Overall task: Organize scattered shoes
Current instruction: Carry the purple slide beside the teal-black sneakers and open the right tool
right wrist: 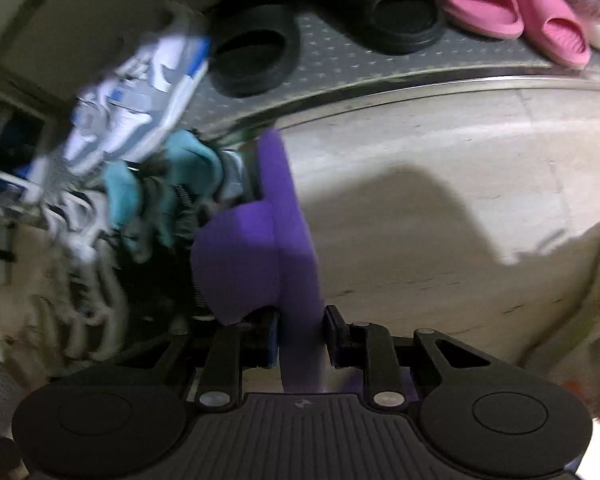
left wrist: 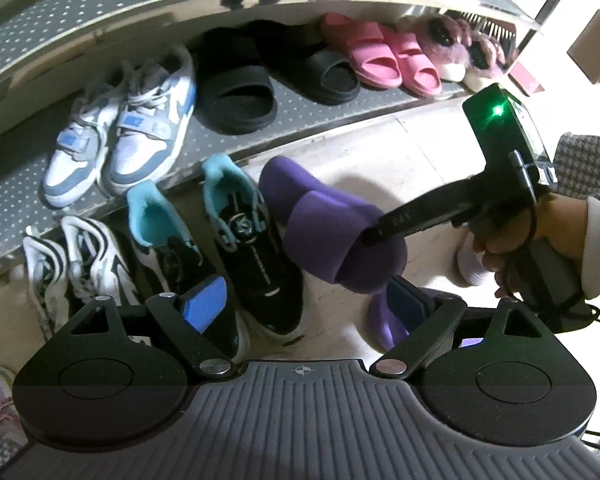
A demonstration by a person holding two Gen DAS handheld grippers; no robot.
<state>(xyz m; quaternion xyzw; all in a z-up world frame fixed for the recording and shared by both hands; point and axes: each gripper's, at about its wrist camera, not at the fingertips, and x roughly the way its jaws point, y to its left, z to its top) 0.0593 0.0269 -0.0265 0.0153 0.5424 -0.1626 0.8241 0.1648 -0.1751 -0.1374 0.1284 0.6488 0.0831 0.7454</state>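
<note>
Currently right gripper (right wrist: pixel 300 340) jaws clamped on purple slipper (left wrist: pixel 332 232), matte foam, held off the floor just beside black sneaker (left wrist: pixel 256 252). Left gripper (left wrist: pixel 304 304) jaws apart, empty. Bare floor (right wrist: pixel 420 200) toward 3 o'clock; shelf edge (right wrist: pixel 420 84) at 12.

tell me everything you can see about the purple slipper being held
The purple slipper is a soft, matte slide with a wide band over a thick sole. The right gripper holds it off the pale floor, its fingers closed on the sole's edge. It hangs tilted beside the black-and-teal sneakers, below the shelf.
</note>
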